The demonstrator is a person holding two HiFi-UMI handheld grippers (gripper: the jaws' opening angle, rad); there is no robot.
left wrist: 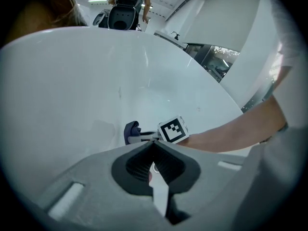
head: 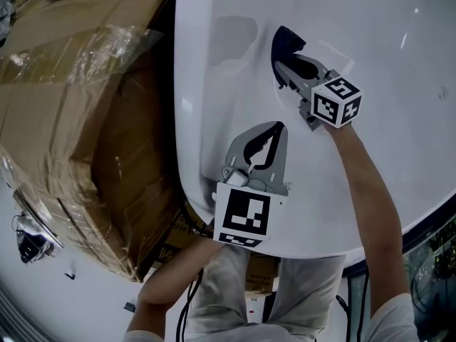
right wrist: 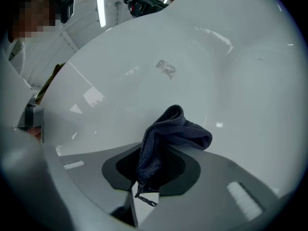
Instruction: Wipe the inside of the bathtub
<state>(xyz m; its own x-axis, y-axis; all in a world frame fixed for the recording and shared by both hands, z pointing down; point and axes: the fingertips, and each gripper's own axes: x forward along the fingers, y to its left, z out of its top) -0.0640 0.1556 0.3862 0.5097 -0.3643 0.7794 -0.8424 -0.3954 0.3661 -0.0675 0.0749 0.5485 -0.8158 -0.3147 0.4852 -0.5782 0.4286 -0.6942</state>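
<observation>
The white bathtub [head: 228, 20] fills most of the head view. My right gripper [head: 283, 43] reaches down into it, shut on a dark blue cloth [head: 286, 40] that bunches at its tip close to the tub's inner wall. In the right gripper view the cloth [right wrist: 166, 136] hangs folded between the jaws over the white tub wall [right wrist: 216, 57]. My left gripper [head: 276, 127] hovers above the near inner slope, shut with nothing in it. In the left gripper view its jaws [left wrist: 154, 144] meet, and beyond them are the right gripper [left wrist: 144, 136] and the cloth [left wrist: 131, 130].
Large cardboard boxes [head: 71, 120] wrapped in plastic film stand against the tub's left side. The tub's near rim [head: 187, 191] curves just in front of the person's legs [head: 235, 291]. A faint smudge [right wrist: 166, 69] marks the far tub wall.
</observation>
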